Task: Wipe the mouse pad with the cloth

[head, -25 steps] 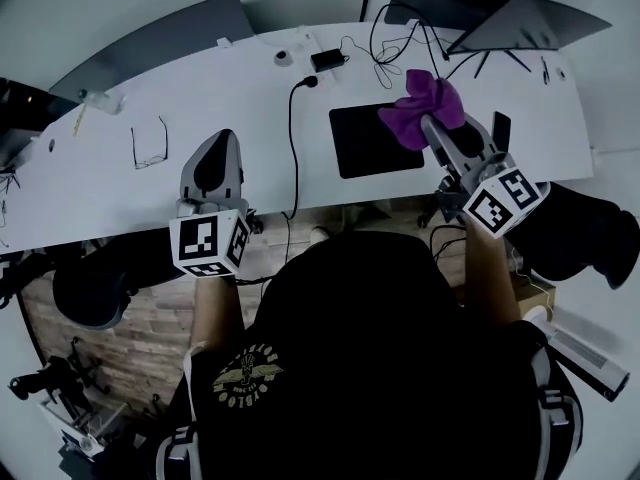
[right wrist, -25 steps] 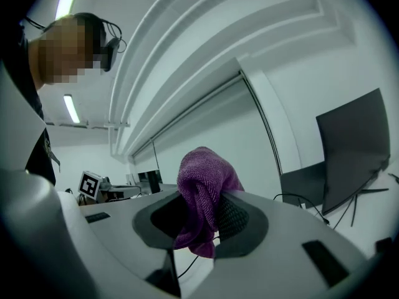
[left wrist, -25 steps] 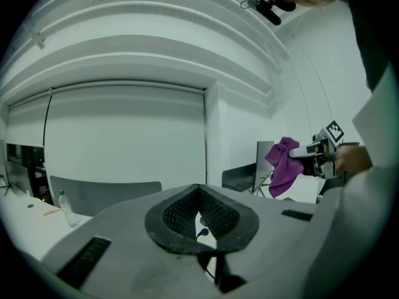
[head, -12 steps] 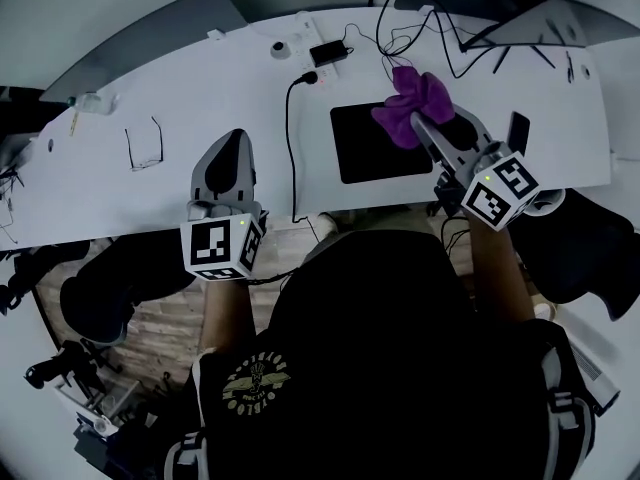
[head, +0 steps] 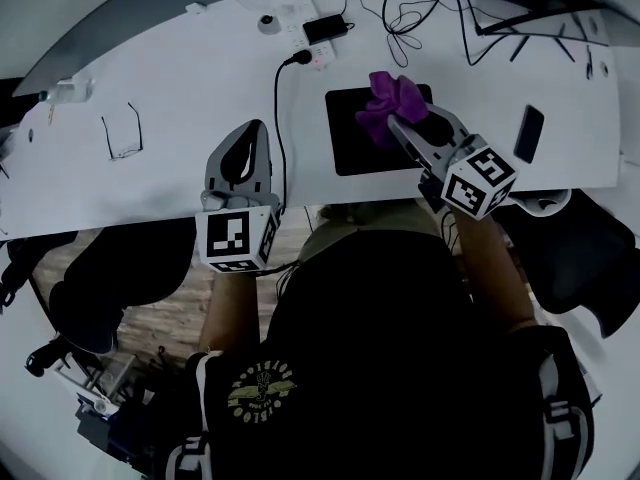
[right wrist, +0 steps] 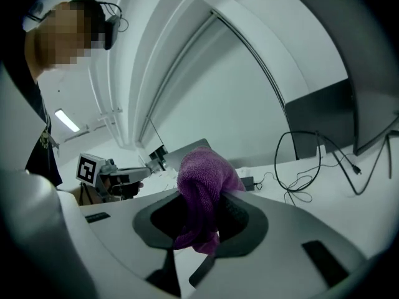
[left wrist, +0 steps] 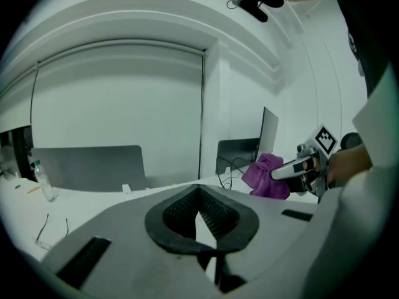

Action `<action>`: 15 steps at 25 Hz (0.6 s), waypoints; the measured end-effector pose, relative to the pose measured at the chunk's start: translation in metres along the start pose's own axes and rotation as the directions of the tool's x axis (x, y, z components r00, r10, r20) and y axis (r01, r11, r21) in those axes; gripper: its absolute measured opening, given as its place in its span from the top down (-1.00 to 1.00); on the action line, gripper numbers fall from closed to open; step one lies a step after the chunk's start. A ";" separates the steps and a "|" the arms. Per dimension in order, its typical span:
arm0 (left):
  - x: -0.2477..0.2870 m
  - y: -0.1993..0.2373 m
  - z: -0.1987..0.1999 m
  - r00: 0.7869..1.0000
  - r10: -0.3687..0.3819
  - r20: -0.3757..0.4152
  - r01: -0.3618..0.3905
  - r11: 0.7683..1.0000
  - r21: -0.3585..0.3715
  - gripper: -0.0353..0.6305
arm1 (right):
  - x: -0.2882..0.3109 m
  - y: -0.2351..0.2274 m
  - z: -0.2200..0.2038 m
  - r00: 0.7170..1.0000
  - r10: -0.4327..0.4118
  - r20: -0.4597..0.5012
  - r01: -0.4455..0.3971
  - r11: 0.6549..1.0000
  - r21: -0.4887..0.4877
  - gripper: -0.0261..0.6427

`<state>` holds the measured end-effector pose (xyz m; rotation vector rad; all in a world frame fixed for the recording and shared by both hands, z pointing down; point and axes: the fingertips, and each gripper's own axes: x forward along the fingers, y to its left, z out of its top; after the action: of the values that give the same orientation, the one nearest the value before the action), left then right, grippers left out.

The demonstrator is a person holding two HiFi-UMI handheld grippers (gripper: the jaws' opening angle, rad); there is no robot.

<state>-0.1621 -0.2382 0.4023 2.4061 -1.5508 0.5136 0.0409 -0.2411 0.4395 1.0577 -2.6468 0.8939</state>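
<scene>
A black mouse pad (head: 352, 140) lies on the white desk (head: 180, 98), right of centre. My right gripper (head: 393, 125) is shut on a bunched purple cloth (head: 392, 100), which hangs over the pad's far right part; whether it touches the pad I cannot tell. In the right gripper view the cloth (right wrist: 202, 185) fills the gap between the jaws. My left gripper (head: 252, 130) hovers over the desk's near edge, left of the pad, shut and holding nothing. From the left gripper view I see the cloth (left wrist: 265, 176) and the right gripper (left wrist: 293, 167) off to the right.
A black cable (head: 279, 118) runs from a power strip (head: 320, 30) down past the left gripper. Eyeglasses (head: 120, 133) lie at far left. A dark phone (head: 527, 133) lies right of the pad. Tangled wires (head: 420, 13) sit behind it, and a chair (head: 580, 258) stands at right.
The right gripper has carried the cloth from the pad's far right corner inward over the pad. The left gripper has stayed shut near the desk's front edge.
</scene>
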 end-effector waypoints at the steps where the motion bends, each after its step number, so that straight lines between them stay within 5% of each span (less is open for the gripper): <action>1: 0.004 0.001 -0.006 1.000 0.003 -0.010 -0.003 1.000 -0.008 0.89 | 0.008 -0.003 -0.009 1.000 0.009 -0.019 -0.009 1.000 0.007 0.59; 15: 0.028 0.010 -0.093 0.986 0.066 -0.151 -0.080 0.993 -0.084 0.89 | 0.112 -0.024 -0.093 0.973 0.130 -0.188 -0.106 0.986 0.132 0.59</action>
<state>-0.1759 -0.2311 0.4984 2.1984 -1.5683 0.6081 -0.0322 -0.2653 0.5654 0.7950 -2.5393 1.1333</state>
